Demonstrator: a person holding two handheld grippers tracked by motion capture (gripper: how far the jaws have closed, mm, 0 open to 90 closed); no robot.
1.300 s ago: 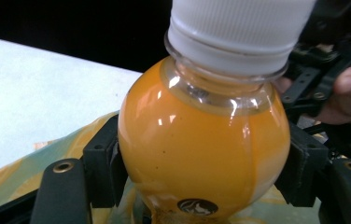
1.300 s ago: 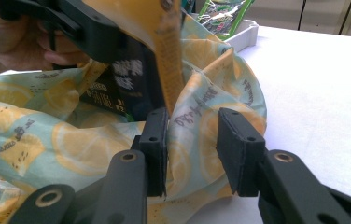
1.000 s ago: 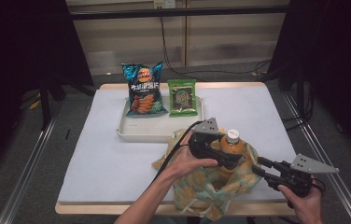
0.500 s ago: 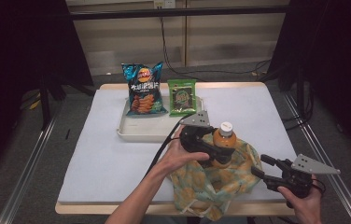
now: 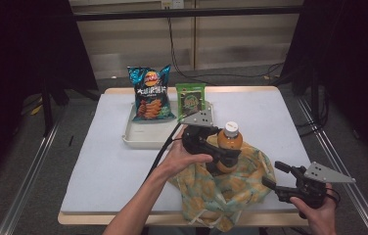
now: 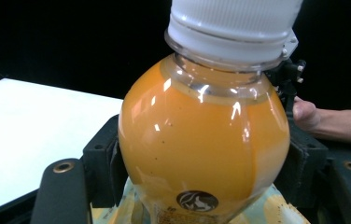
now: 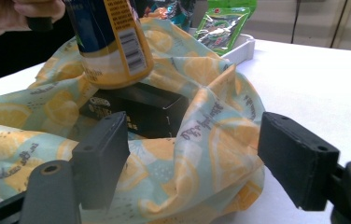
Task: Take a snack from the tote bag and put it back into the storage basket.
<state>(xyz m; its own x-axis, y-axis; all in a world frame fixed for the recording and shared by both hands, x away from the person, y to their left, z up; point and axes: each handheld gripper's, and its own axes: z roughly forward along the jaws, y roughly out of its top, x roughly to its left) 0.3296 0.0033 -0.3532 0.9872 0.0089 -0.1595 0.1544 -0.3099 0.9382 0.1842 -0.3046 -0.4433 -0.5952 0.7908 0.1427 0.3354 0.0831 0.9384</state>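
At about 5 o'clock on the worktop [image 5: 99, 161], nearest the person's edge, the right gripper [image 5: 272, 175] is held just off the rim of the lemon-print bag [image 5: 221, 193]; its jaws have just been opening and now stand apart, with a fold of the bag's cloth seen between them but not pressed. Inside the bag's open mouth a dark box [image 7: 136, 112] is seen in the right gripper view. Above the bag, toward 12 o'clock of it, the orange drink bottle [image 5: 229, 147] is gripped around its body by the left gripper [image 5: 221, 157], upright, its base at the bag's mouth. Farther off, at 11 o'clock, a white tray [image 5: 145, 137] carries a chip bag [image 5: 149, 93] and a green packet [image 5: 191, 100].
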